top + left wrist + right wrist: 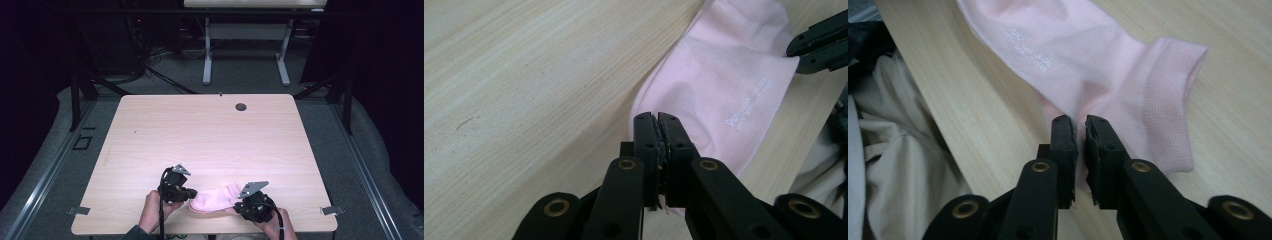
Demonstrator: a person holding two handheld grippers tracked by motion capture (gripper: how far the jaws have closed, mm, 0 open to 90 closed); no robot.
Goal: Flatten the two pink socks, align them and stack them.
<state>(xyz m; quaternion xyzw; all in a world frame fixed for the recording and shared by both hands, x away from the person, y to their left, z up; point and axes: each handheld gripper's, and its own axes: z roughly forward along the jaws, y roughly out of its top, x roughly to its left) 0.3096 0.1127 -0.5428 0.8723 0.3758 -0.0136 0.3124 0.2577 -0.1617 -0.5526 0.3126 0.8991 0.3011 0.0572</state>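
A pink ankle sock [215,200] lies flat near the front edge of the wooden table [200,135]. My left gripper [192,193] meets it from the left. In the left gripper view the jaws are shut on the edge of the sock [724,75] at my left gripper [657,120]. My right gripper [236,205] meets the sock from the right. In the right gripper view my right gripper [1080,125] pinches the sock [1088,60] near its heel, with the ribbed cuff [1173,100] just to the right. Small white print shows on the fabric.
A round cable hole [240,106] sits at the table's far side. Another table [245,30] stands on the floor behind. The person's beige clothing [898,150] is just past the front edge. The right gripper's tip [819,42] shows at the sock's far end.
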